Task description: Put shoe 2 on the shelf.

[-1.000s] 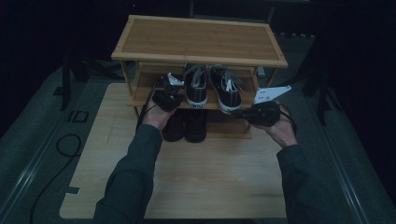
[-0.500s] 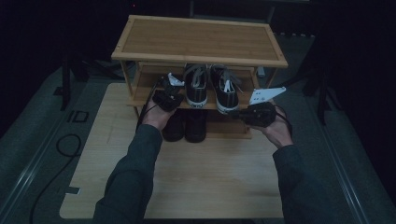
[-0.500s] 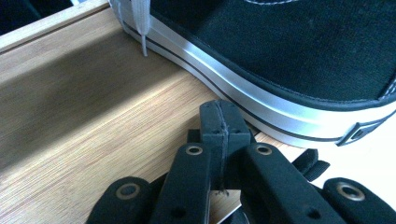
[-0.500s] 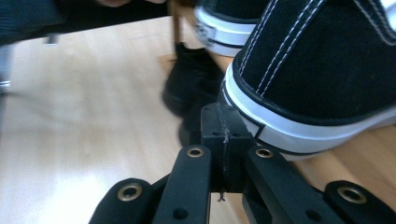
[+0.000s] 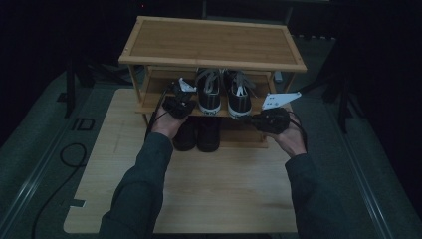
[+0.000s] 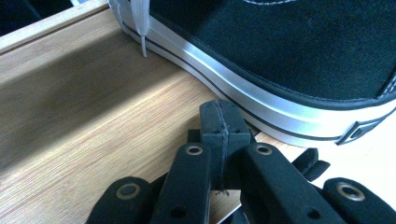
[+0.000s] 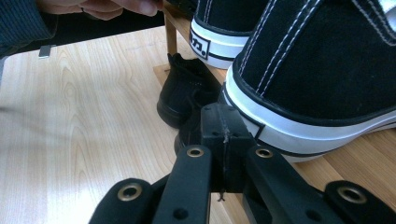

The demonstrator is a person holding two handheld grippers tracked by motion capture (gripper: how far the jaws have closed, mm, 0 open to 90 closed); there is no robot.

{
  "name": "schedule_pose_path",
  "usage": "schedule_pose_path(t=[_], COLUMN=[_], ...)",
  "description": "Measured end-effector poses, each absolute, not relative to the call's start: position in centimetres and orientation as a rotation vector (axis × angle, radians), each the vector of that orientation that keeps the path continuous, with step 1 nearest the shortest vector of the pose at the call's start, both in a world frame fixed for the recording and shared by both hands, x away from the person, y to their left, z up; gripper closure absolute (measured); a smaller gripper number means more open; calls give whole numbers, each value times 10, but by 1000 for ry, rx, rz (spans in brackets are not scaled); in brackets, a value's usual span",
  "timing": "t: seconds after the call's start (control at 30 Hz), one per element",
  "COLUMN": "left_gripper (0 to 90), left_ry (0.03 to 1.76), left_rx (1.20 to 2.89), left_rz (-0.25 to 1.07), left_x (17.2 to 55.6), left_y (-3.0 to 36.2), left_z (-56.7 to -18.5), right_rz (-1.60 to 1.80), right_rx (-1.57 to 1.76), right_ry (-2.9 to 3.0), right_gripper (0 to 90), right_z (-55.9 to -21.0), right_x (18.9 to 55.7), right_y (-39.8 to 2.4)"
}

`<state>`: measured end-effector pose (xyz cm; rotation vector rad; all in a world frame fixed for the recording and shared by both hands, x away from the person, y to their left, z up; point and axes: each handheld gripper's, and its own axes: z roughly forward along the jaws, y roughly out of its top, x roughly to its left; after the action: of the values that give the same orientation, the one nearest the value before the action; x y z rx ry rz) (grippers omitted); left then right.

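Observation:
Two black canvas sneakers with white soles stand side by side on the middle shelf of a bamboo shoe rack (image 5: pixel 214 45): the left sneaker (image 5: pixel 209 92) and the right sneaker (image 5: pixel 239 97). My left gripper (image 5: pixel 185 98) is shut and empty at the left sneaker's outer side. In the left gripper view its tips (image 6: pixel 222 119) sit just by the white sole (image 6: pixel 261 100) on the shelf board (image 6: pixel 93 130). My right gripper (image 5: pixel 253 119) is shut and empty, with its tips (image 7: pixel 223 123) at the right sneaker's heel (image 7: pixel 299 126).
A pair of black shoes (image 5: pixel 196 134) stands under the shelf on the light wooden board (image 5: pixel 199 194); one black shoe (image 7: pixel 184 91) shows in the right gripper view. A black cable (image 5: pixel 64 159) lies on the floor at the left. The rack's top overhangs both grippers.
My right gripper has shifted a little to the left, closer to the right sneaker's heel. The left gripper has stayed where it was.

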<state>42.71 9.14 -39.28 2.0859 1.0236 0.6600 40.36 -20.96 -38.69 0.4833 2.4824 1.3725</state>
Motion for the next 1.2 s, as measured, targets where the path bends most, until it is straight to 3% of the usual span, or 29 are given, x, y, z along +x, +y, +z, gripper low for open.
schedule_pose_path(t=[1.2], left_gripper=[900], left_ry=[1020], left_rx=[2084], left_rz=[667], left_x=[426], left_y=[91], left_z=[-393], right_rz=[1337], right_rx=[461], right_ry=[2477], right_gripper=[900], right_z=[-394], right_x=[408], right_y=[-180])
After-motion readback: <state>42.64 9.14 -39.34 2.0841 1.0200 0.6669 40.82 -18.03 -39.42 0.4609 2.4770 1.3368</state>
